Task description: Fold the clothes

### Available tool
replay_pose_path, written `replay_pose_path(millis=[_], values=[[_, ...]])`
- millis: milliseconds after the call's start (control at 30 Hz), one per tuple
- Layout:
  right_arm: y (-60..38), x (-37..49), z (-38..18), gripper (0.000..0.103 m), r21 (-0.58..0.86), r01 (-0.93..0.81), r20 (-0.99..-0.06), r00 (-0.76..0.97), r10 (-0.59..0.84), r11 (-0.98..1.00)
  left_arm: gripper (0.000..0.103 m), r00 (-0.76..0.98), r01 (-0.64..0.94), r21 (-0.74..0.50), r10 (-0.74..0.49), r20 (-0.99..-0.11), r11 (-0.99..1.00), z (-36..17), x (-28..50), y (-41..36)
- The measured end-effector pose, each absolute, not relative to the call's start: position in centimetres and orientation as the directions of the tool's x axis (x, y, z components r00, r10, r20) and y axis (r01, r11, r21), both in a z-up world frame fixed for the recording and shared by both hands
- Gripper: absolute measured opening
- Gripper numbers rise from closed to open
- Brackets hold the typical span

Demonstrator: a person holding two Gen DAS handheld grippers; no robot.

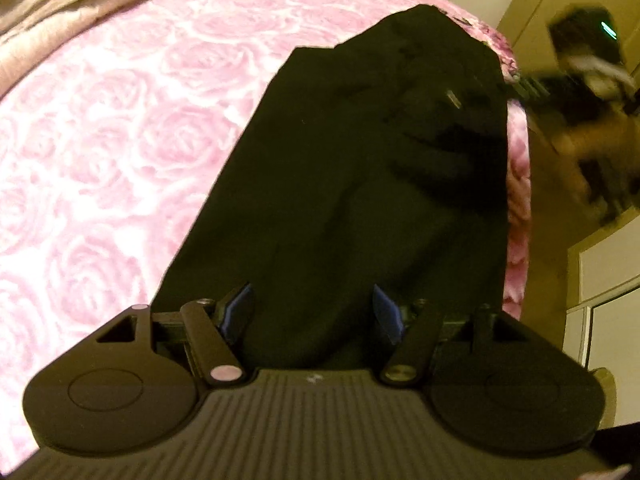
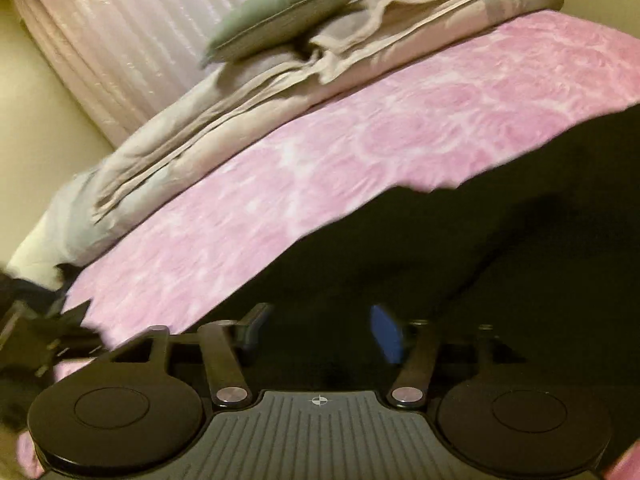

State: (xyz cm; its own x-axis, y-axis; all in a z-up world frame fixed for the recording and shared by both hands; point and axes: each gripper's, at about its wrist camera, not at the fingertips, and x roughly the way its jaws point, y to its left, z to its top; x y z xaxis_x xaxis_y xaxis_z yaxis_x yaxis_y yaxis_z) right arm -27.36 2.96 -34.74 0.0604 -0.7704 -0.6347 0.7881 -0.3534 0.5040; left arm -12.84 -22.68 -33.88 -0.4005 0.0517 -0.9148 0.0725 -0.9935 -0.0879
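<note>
The black fabric garment (image 1: 360, 184) lies on the bed's pink rose-patterned cover (image 1: 100, 160), running toward 12 o'clock, apparently folded lengthwise; further folds remain. Left gripper (image 1: 314, 310) and right gripper (image 2: 316, 332) hover above it, jaws spread, gripping nothing.

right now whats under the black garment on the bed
The black garment lies spread on the pink rose-patterned bedspread, which shows all around its edges. Whatever lies directly beneath the cloth is covered, so anything else under it cannot be seen.
</note>
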Motion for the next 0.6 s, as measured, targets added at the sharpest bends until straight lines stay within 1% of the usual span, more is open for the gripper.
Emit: replay_pose_path(millis=[33, 100, 167, 200, 233, 300, 333, 567, 600], values=[[3.4, -26.5, -35.3, 0.059, 0.517, 0.783, -0.645, 0.089, -0.759, -0.347, 0.062, -0.381, 0.078, -0.080, 0.044, -0.923, -0.994, -34.4, -13.2, -22.8], [4.4, -25.3, -37.0, 0.059, 0.502, 0.778, -0.695, 0.105, -0.711, -0.377, 0.066, -0.343, 0.089, -0.064, 0.030, -0.939, -0.994, -35.4, -14.0, -23.0], [5.7, -24.5, -37.4, 0.059, 0.479, 0.796, -0.698, 0.090, -0.710, -0.371, 0.072, -0.340, 0.063, -0.044, 0.020, -0.940, -0.997, -36.4, -14.3, -23.4], [6.2, -24.1, -37.0, 0.059, 0.464, 0.802, -0.702, 0.073, -0.709, -0.377, 0.074, -0.340, 0.053, -0.047, 0.026, -0.940, -0.998, -36.4, -14.4, -23.6], [6.5, -23.8, -36.5, 0.059, 0.448, 0.805, -0.710, 0.054, -0.702, -0.390, 0.073, -0.340, 0.043, -0.050, 0.032, -0.940, -0.998, -36.5, -14.5, -23.7], [7.3, -23.0, -35.5, 0.059, 0.445, 0.798, -0.706, 0.033, -0.707, -0.407, 0.066, -0.362, 0.023, -0.080, 0.067, -0.930, -0.997, -35.4, -13.7, -24.8], [7.6, -22.6, -34.9, 0.059, 0.447, 0.793, -0.702, 0.024, -0.712, -0.414, 0.064, -0.373, 0.012, -0.095, 0.084, -0.924, -0.995, -34.9, -13.3, -25.4], [8.3, -16.4, -33.8, 0.060, 0.507, 0.707, -0.697, 0.001, -0.717, -0.492, 0.064, -0.443, -0.064, -0.196, 0.204, -0.873, -0.978, -31.5, -10.4, -29.2], [8.4, -15.3, -33.8, 0.060, 0.519, 0.687, -0.696, -0.007, -0.718, -0.508, 0.063, -0.432, -0.085, -0.204, 0.221, -0.874, -0.975, -31.7, -9.4, -29.5]])
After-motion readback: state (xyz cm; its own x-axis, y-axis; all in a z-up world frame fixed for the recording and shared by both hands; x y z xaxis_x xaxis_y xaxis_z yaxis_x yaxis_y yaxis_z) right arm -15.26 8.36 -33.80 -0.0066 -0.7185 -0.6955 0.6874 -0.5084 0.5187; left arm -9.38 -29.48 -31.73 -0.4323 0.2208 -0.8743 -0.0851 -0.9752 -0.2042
